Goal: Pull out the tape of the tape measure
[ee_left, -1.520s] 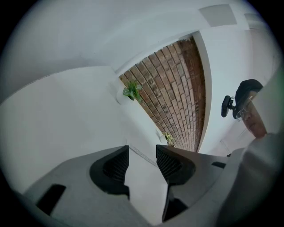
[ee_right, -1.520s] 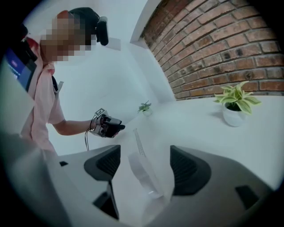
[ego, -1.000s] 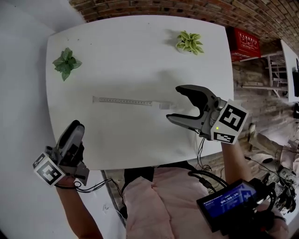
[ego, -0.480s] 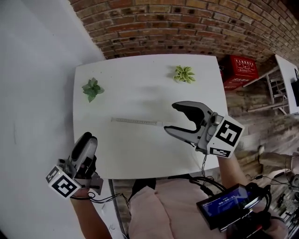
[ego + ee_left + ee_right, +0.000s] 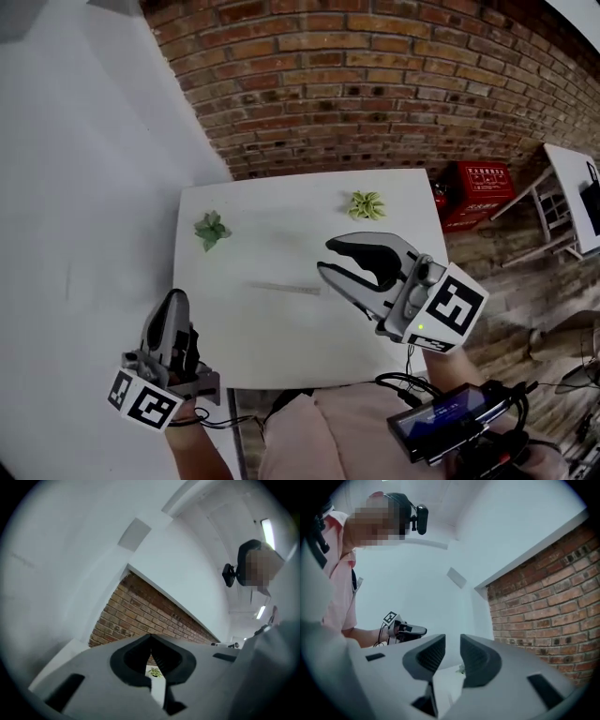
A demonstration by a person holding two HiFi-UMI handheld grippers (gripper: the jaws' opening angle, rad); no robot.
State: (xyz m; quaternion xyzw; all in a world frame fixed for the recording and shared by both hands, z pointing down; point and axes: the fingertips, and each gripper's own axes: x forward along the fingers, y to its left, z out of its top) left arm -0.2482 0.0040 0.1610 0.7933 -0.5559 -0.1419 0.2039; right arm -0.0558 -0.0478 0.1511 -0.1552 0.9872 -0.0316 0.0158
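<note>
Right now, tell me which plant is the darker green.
The left plant in the head view: deep green. The right plant is pale yellow-green.

Left gripper (image 5: 174,300): held off the near left corner of the white table (image 5: 272,352), tips pointing away from the person, jaws pressed together with nothing between them. Its marker cube (image 5: 145,403) sits nearest the body, and the left forearm (image 5: 202,445) enters from below. Right gripper (image 5: 325,258): raised over the table's near right part, pointing toward its left side. Its jaws have just been closing and stand a narrow gap apart, empty. Its marker cube (image 5: 448,309) shows by the table's near right corner.
</note>
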